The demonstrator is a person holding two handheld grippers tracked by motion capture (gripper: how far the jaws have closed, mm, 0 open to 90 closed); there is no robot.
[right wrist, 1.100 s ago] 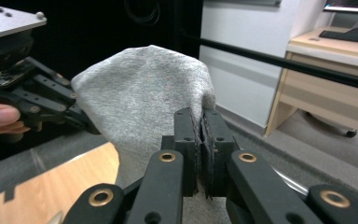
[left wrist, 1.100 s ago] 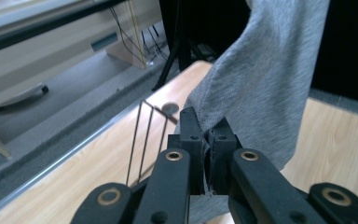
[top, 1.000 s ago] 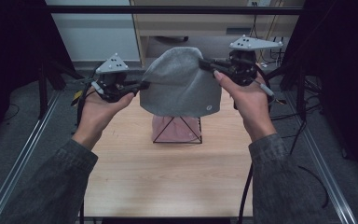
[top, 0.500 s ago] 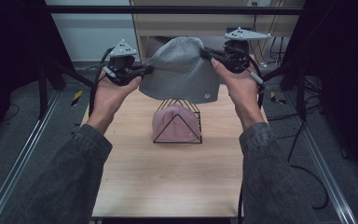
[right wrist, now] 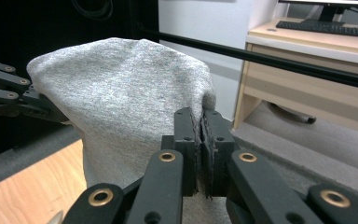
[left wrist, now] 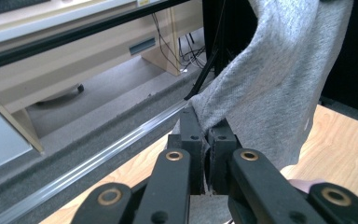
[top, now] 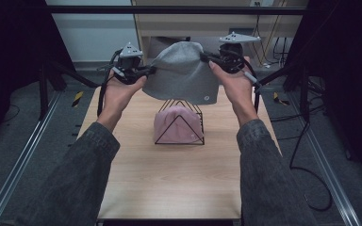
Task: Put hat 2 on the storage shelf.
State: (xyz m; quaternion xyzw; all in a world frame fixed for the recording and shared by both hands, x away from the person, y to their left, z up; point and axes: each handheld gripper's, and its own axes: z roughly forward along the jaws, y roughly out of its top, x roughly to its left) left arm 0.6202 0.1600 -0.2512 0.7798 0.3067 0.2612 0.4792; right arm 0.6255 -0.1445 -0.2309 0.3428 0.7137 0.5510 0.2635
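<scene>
The grey beanie (top: pixel 181 70) hung in the air between the two tongs, above the far part of the table (top: pixel 169 179). The left gripper (top: pixel 147 71) was closed on the left edge of the hat; in the left gripper view its jaws stood pressed together w/ the knit fabric (left wrist: pixel 270 79) pinched between them. The right gripper (top: pixel 206 56) was closed on the opposite edge in the same way, fabric (right wrist: pixel 121 107) caught between its shut jaws. The hat was stretched side to side, so its long axis ran from one gripper to the other, approx. across the table.

The relation that mattered for the next move: the black wire stand (top: pixel 179 122) w/ a pink hat (top: pixel 176 125) already on it stood directly under the beanie and a little nearer to the person. Both hands were about equally far from it (the right one sat slightly higher and farther back). My guess is the beanie was to go down onto the stand.

Compared w/ half a second earlier, the beanie and both grippers were higher and farther from the person, and the gap over the stand looked wider. The stand and pink hat had not moved.
</scene>
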